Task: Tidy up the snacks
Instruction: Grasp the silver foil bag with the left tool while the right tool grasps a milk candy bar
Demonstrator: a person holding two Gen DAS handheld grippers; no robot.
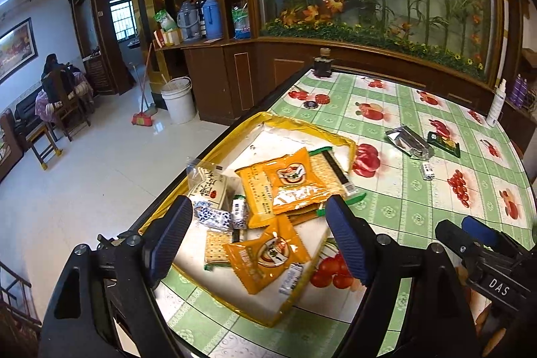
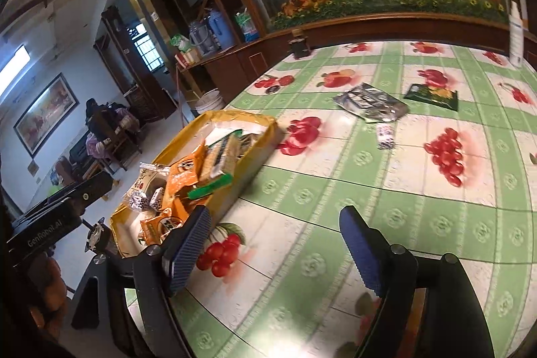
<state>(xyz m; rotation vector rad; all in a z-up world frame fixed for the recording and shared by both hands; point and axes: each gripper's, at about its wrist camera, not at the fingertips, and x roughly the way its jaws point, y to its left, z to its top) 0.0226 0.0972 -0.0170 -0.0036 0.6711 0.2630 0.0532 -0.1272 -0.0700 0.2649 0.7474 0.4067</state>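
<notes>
We see the left gripper (image 1: 258, 237) with its jaws spread wide and nothing between them, poised above the yellow tray (image 1: 349, 145) of snack packets (image 1: 285, 180) at the left edge of the bench (image 1: 402, 200). Our right gripper (image 2: 278, 244) also has its jaws wide apart and holds nothing, over bare cloth just beside the tray. Toward the far right corner, a silver packet (image 2: 371, 103), a dark green packet (image 2: 431, 96) and a small wrapped sweet (image 2: 386, 136) lie loose.
</notes>
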